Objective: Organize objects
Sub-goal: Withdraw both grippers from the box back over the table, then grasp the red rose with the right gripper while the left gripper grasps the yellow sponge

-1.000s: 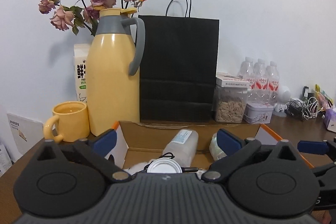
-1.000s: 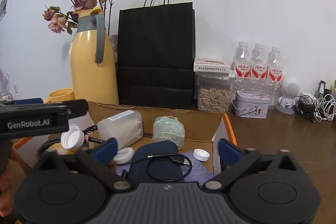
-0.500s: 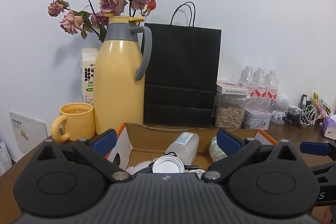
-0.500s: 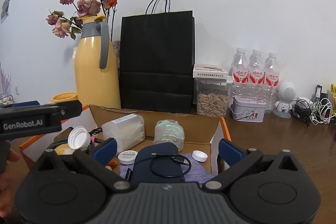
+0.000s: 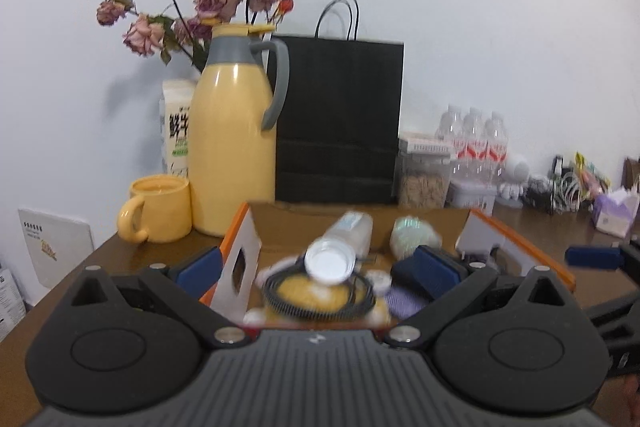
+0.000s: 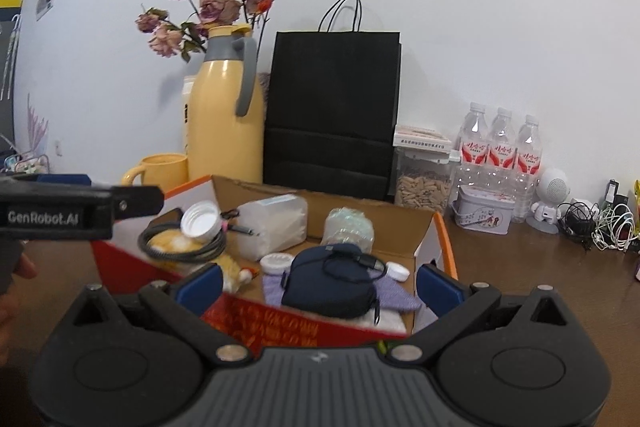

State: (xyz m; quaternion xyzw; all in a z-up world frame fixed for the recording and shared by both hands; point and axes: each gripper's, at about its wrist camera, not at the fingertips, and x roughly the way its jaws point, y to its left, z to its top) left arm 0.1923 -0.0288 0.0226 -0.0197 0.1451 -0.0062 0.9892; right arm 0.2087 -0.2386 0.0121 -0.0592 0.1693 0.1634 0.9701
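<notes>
Left wrist view: the left gripper (image 5: pixel 318 269) has its blue fingers (image 5: pixel 198 264) spread apart with nothing between them, above the open cardboard box (image 5: pixel 516 247) on the brown counter (image 5: pixel 560 227). A white cap (image 5: pixel 329 261) lies blurred on a coiled black cable (image 5: pixel 320 297) inside the box.

Right wrist view: the right gripper (image 6: pixel 320 285) fingers also stand apart, empty, over the box's near edge. Inside lie a navy pouch (image 6: pixel 330 285), a clear plastic container (image 6: pixel 274 223) and the cap on the cable at the left

The cardboard box (image 6: pixel 424 227) sits before the paper bag (image 6: pixel 332 111), with the thermos (image 6: pixel 226 123) left of the bag.
</notes>
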